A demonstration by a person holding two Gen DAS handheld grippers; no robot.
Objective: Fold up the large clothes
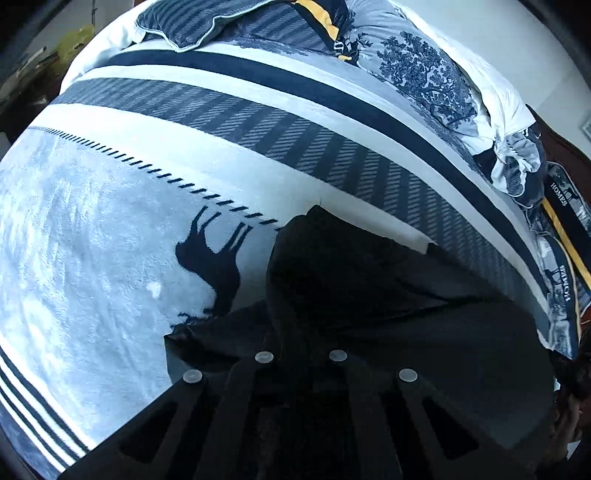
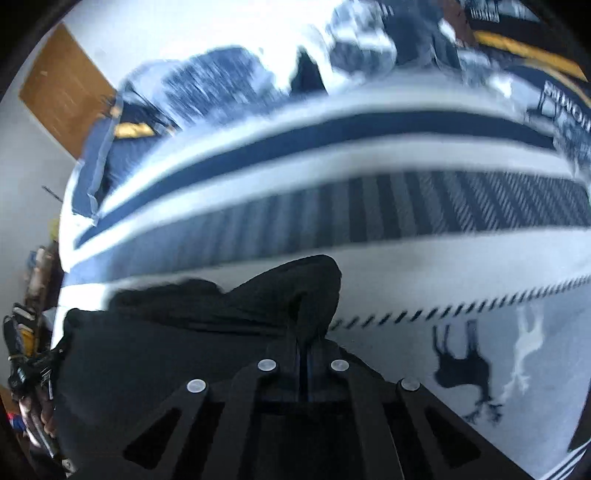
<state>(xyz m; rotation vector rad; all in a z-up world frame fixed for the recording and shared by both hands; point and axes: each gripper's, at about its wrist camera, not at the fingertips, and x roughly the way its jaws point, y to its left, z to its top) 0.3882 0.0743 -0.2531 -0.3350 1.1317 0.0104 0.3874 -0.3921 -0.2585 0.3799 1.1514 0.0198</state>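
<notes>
A black garment (image 1: 388, 288) lies bunched on a bed with a blue-and-white striped blanket (image 1: 110, 258). In the left wrist view my left gripper (image 1: 300, 332) is pressed into the cloth's left part. Its fingertips are lost against the dark fabric, which rises in a peak just beyond them. In the right wrist view my right gripper (image 2: 303, 345) has its fingers together on a raised fold of the black garment (image 2: 184, 332), which humps up above the tips. The blanket (image 2: 443, 273) stretches to the right, with animal silhouettes printed on it.
Pillows (image 1: 207, 26) and a rumpled tree-print duvet (image 1: 424, 74) lie along the bed's far side. A brown door (image 2: 62, 85) stands beyond the bed. What looks like a hand with dark gear (image 2: 33, 387) sits at the left edge of the right wrist view.
</notes>
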